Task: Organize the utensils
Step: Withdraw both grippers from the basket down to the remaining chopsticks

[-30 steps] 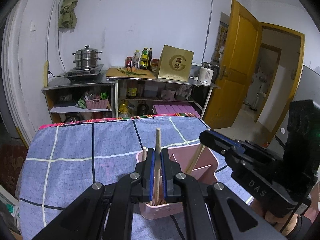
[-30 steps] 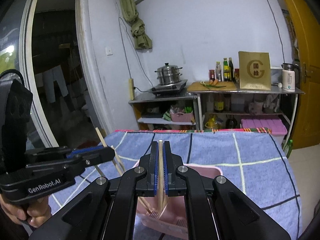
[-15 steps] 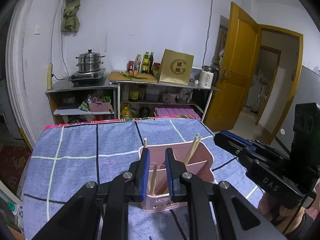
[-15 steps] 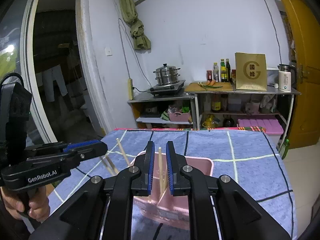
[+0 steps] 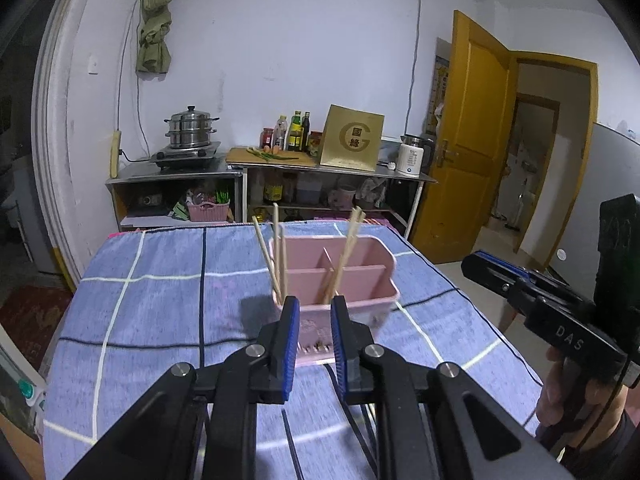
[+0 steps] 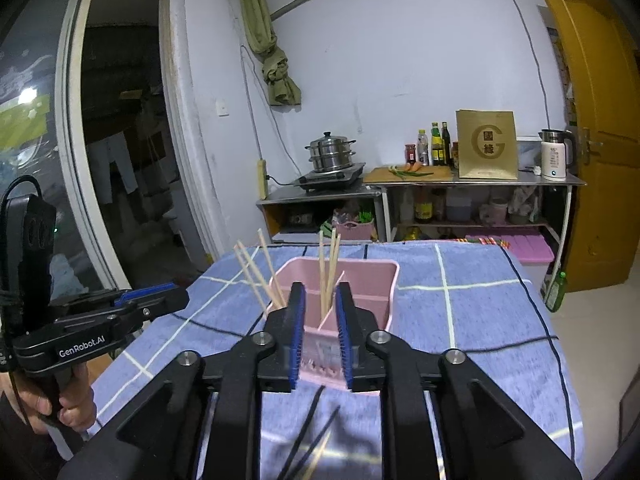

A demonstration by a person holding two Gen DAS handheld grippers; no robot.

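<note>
Nearby — loose chopsticks before holder

white wall, yellow door

the black arms of the left gripper are covering the near wall of the pink plastic divided utensil holder, and the lower ends of the pale wooden chopsticks are sinking out of sight inside it. dark sticks on the blue checked tablecloth are blurring at the bottom edge.
</note>
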